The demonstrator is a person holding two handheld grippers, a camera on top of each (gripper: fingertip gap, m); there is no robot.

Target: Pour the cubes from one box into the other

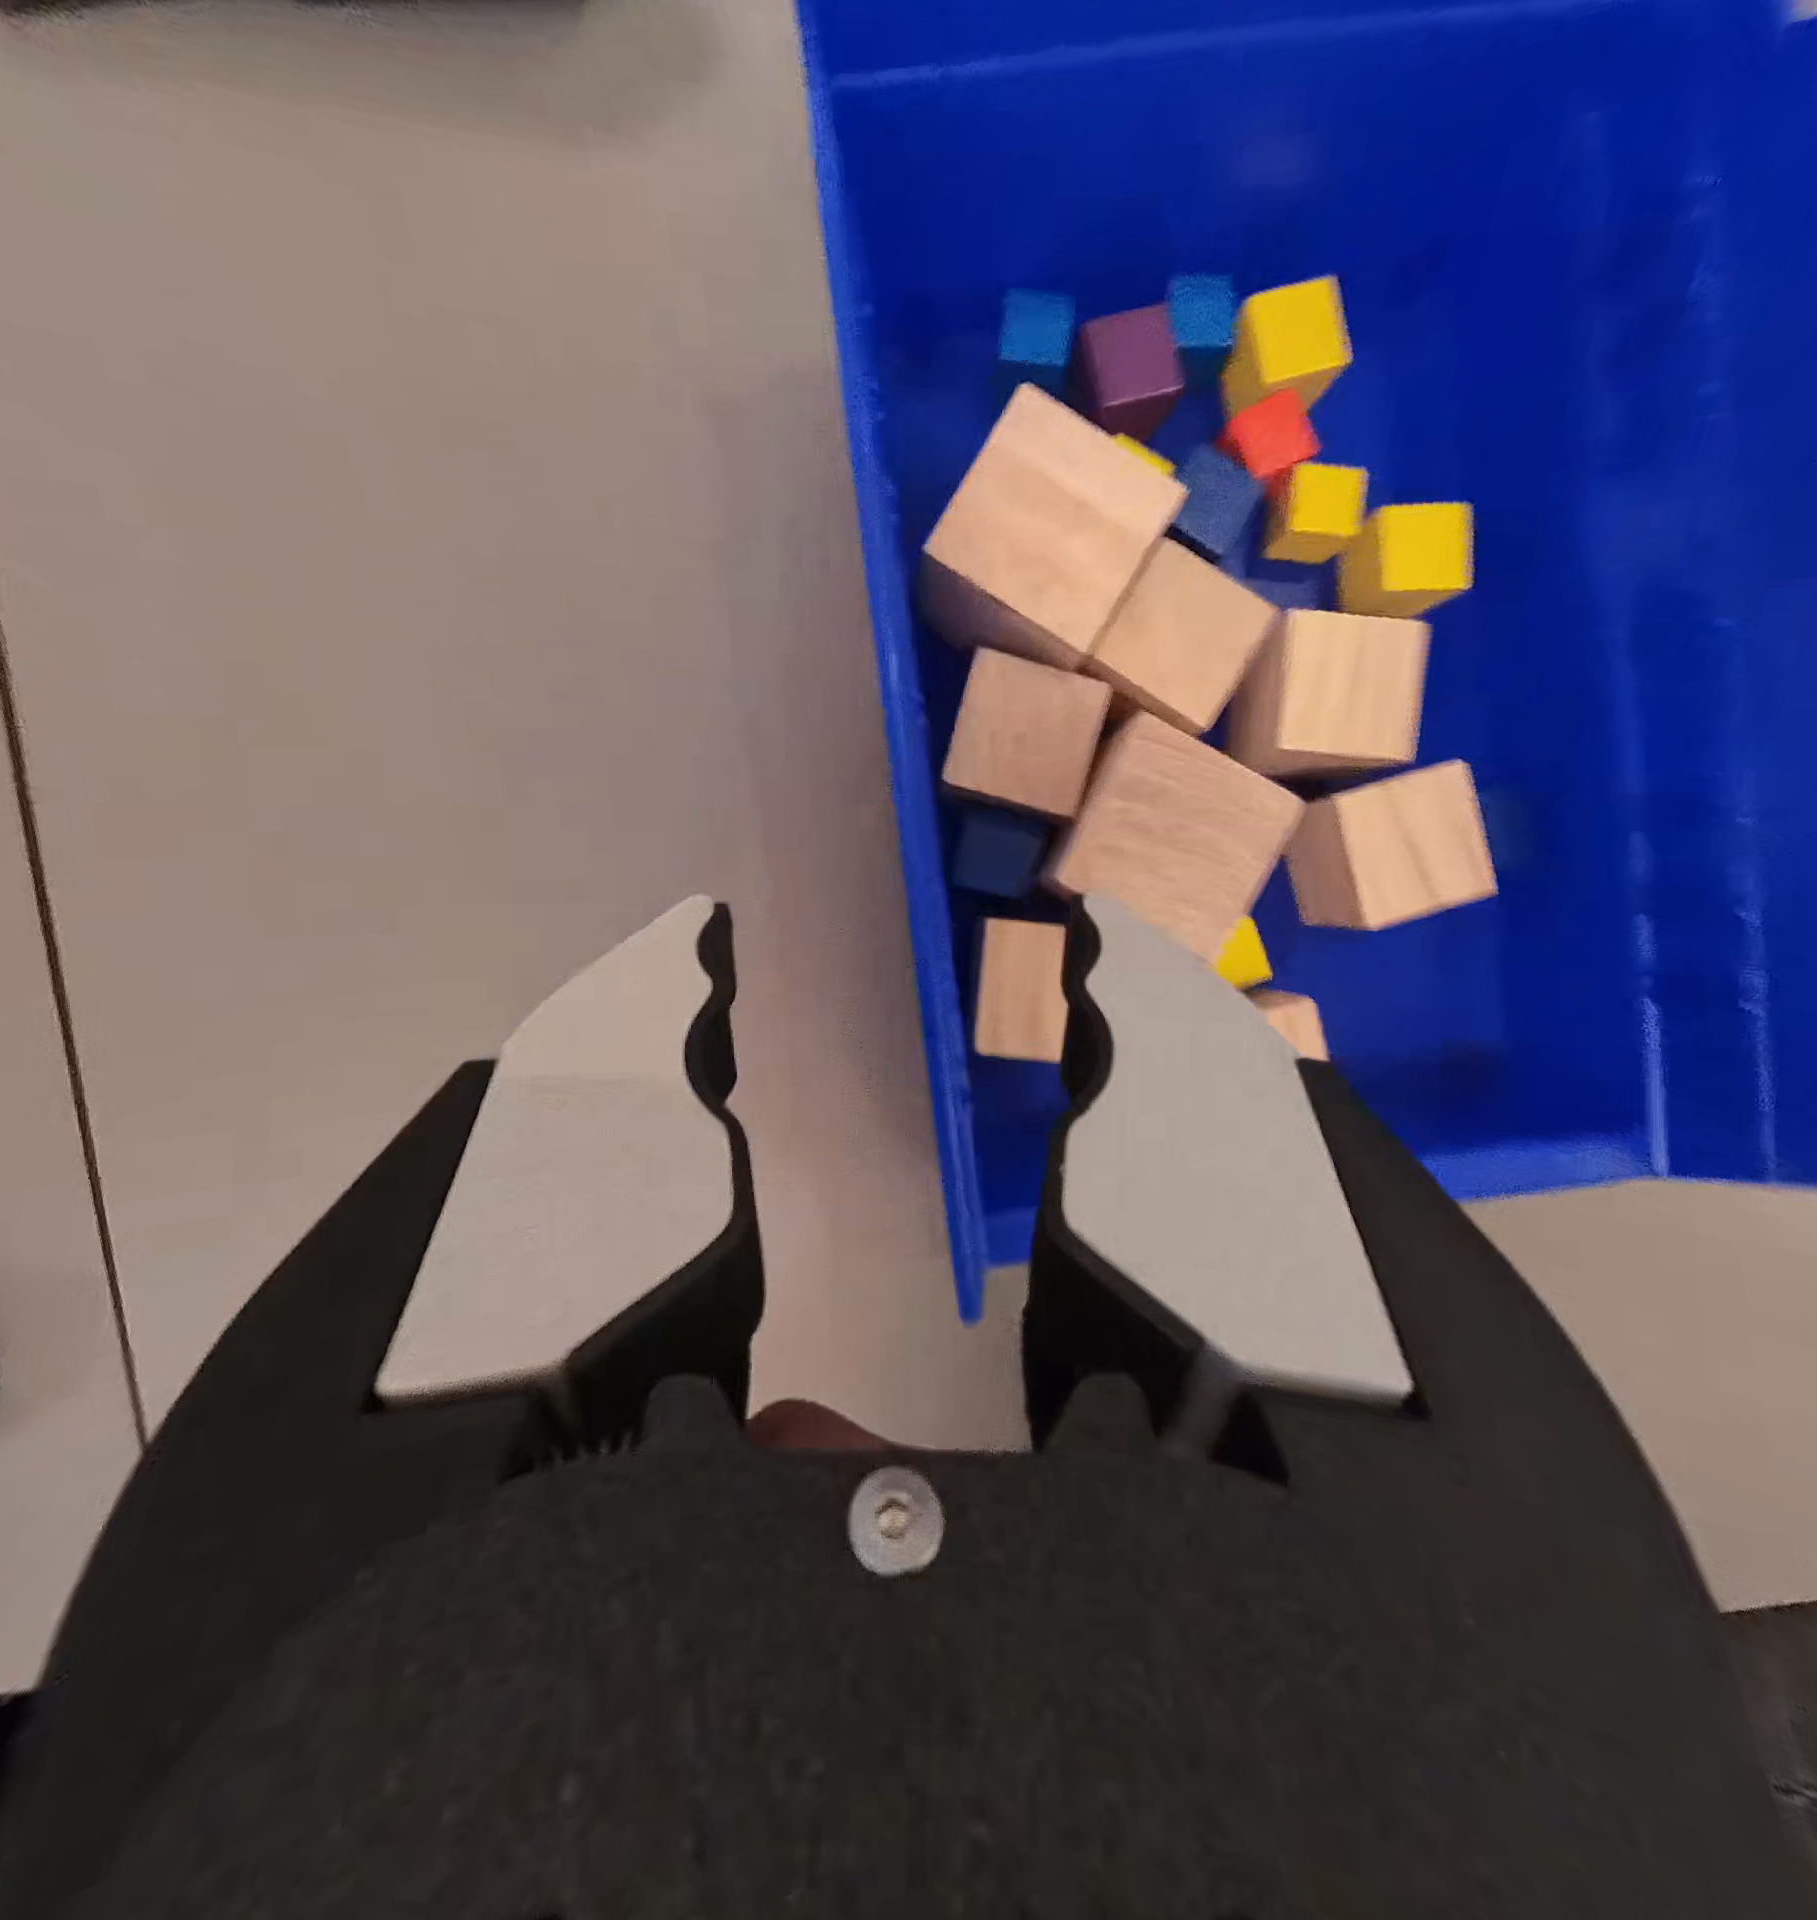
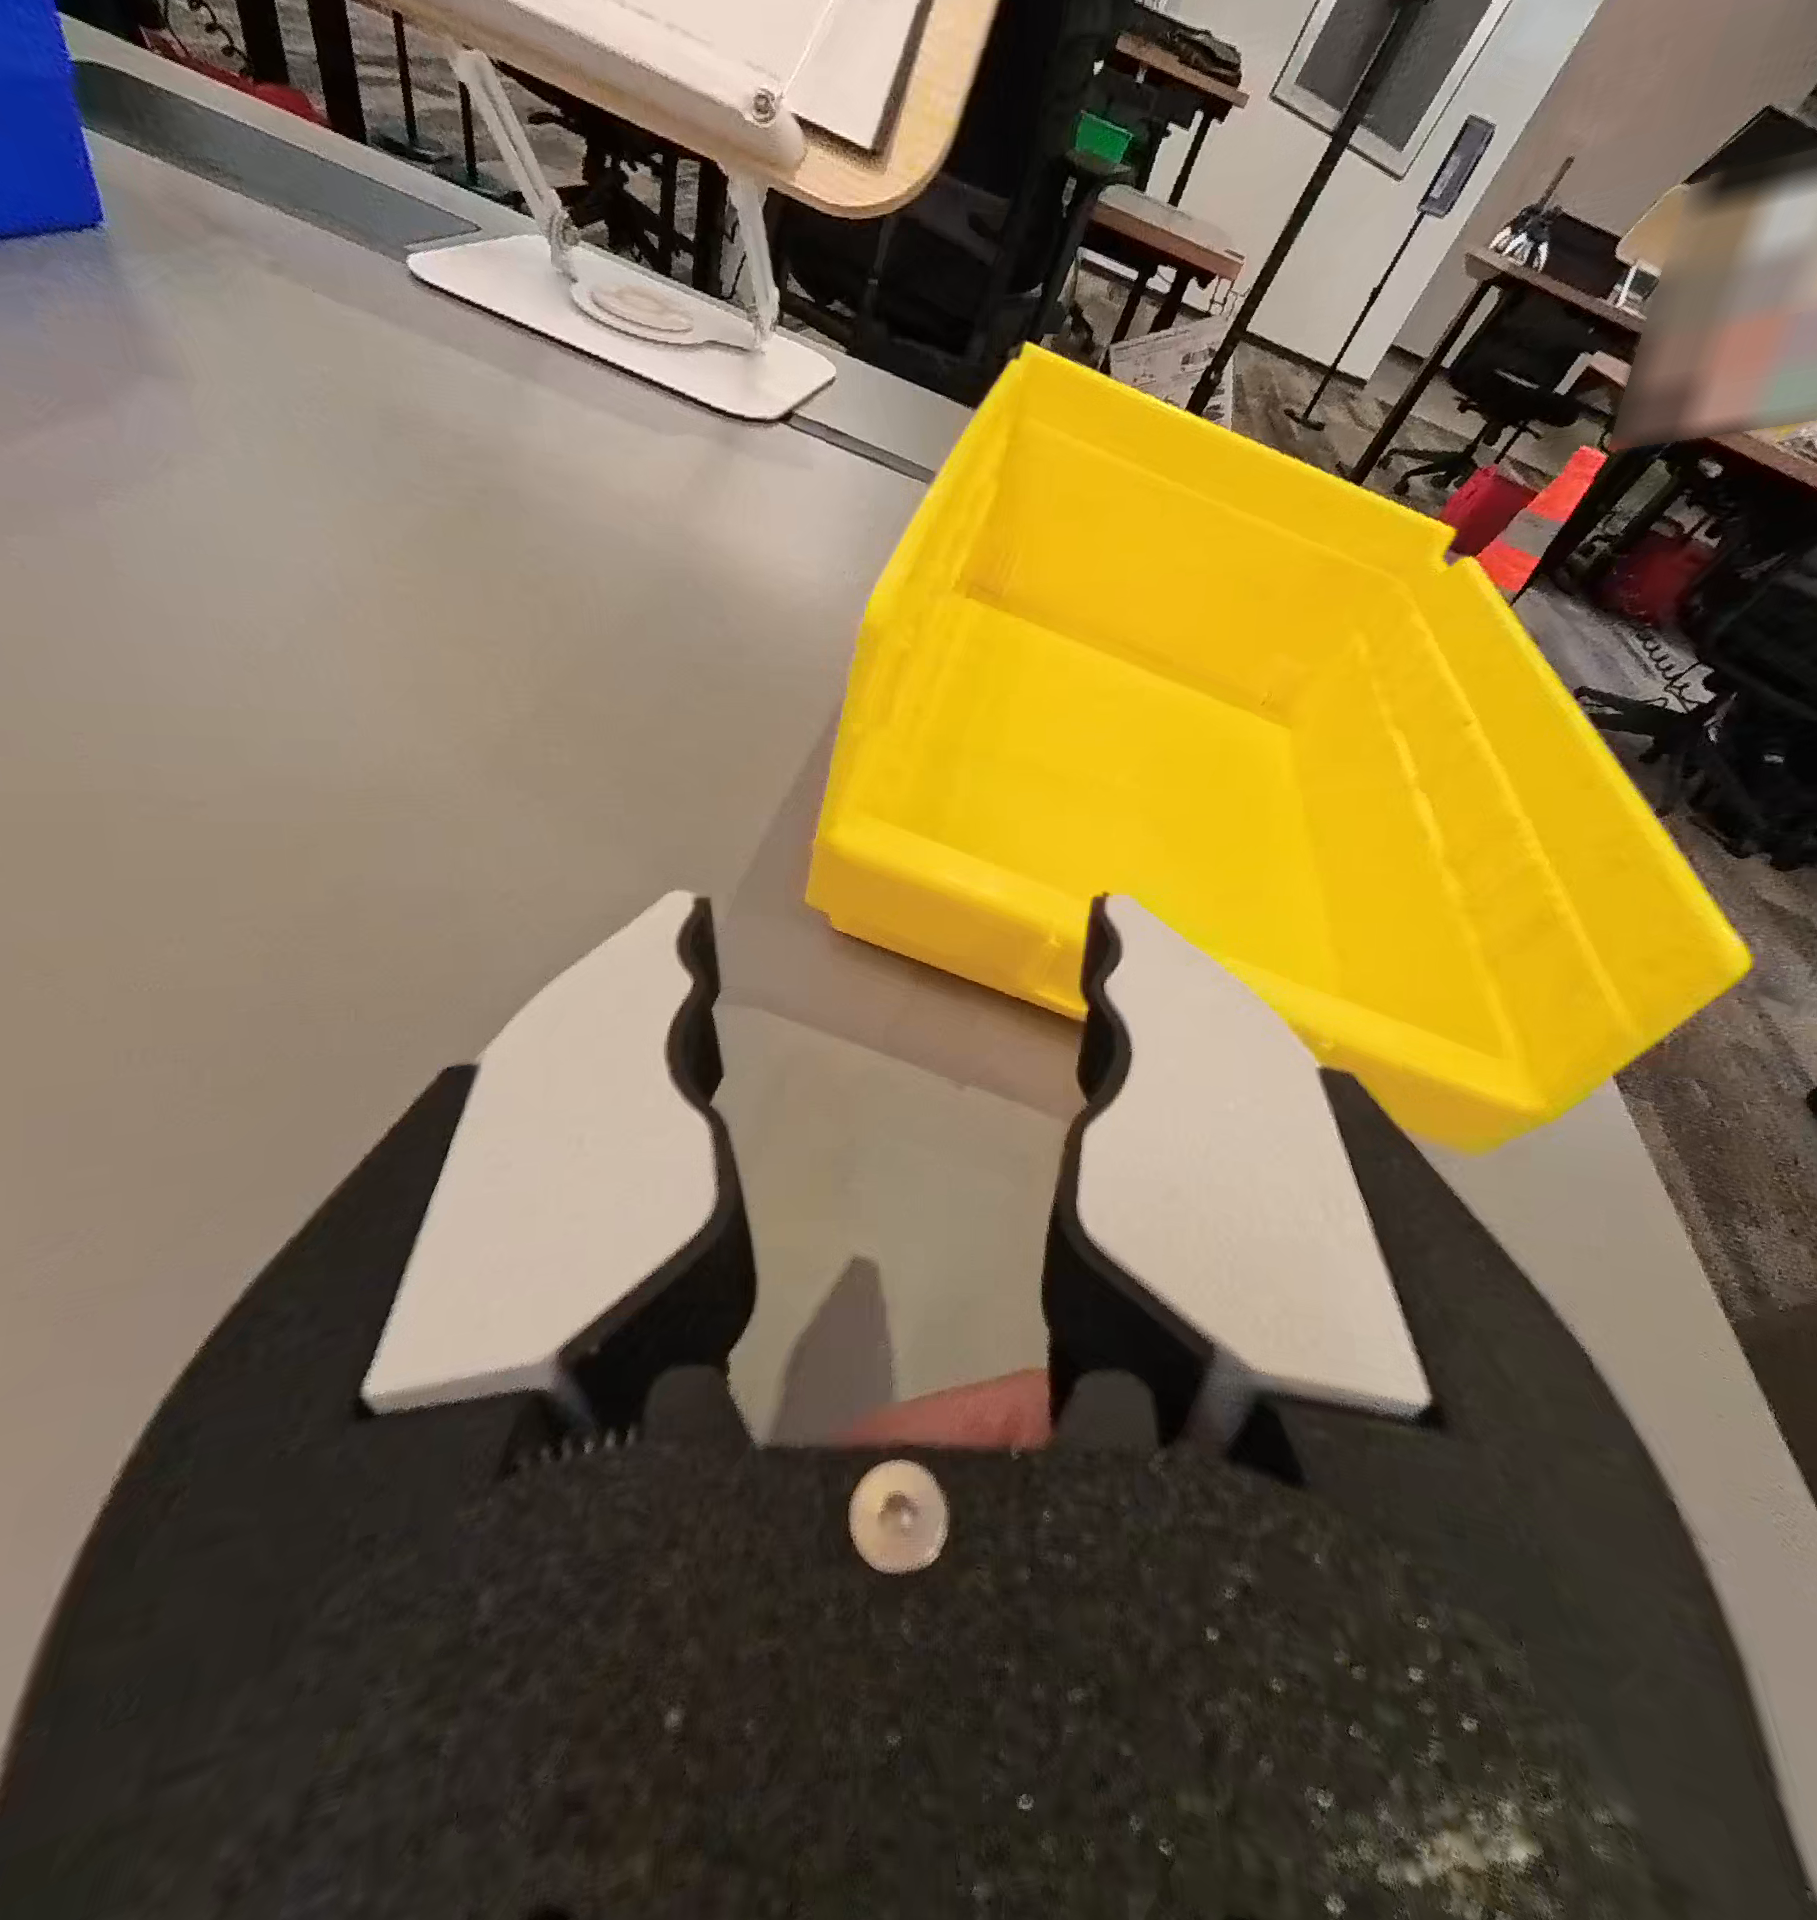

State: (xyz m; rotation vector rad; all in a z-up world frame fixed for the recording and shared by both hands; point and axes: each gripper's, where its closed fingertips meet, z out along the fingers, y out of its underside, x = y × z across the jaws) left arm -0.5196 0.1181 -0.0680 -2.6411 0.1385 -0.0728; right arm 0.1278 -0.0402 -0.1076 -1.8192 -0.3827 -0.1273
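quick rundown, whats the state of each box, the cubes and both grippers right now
blue plastic box: upright on the table, holding the cubes
wooden and coloured cubes: loosely piled inside the blue box
yellow plastic box: empty, at the table's edge
left gripper: jaws open, holding nothing, straddling the blue box's wall
right gripper: jaws open, holding nothing, near the yellow box
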